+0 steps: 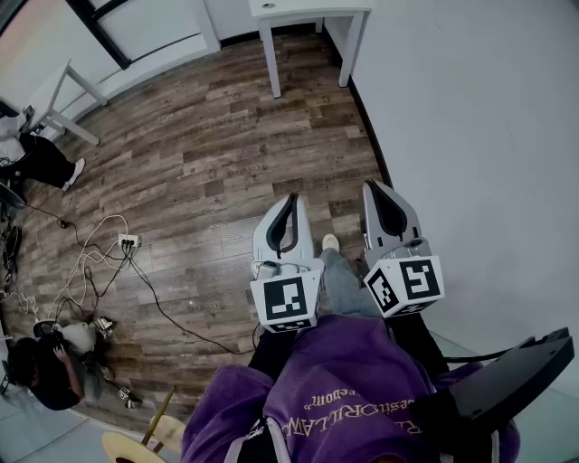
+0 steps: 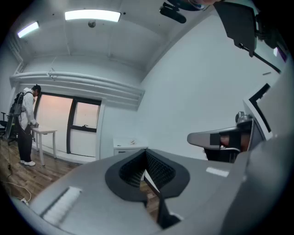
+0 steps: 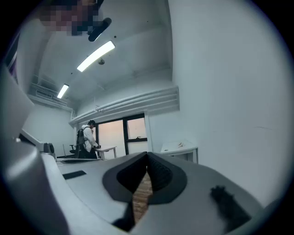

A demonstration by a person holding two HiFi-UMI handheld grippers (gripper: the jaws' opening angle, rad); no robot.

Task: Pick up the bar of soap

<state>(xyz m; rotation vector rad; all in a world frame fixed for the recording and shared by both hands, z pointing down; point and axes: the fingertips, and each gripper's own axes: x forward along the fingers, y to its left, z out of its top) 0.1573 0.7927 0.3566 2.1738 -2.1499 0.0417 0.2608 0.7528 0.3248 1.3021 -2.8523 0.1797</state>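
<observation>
The left hand-held gripper (image 1: 290,200) and right hand-held gripper (image 1: 372,188) are both clenched empty above the plank floor (image 1: 208,154).

Matt grey plastic left gripper (image 1: 290,201), wooden floor (image 1: 217,136)

Wood floor (image 1: 217,136), white table (image 1: 308,11) by wall (image 1: 470,136), power strip (image 1: 128,240) — tangled cables (image 1: 86,262)

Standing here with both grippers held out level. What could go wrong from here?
No bar of soap shows in any view, so you may head the wrong way. Cables and a power strip lie on the floor, a possible trip hazard. The left gripper and right gripper are shut; open them first.
</observation>
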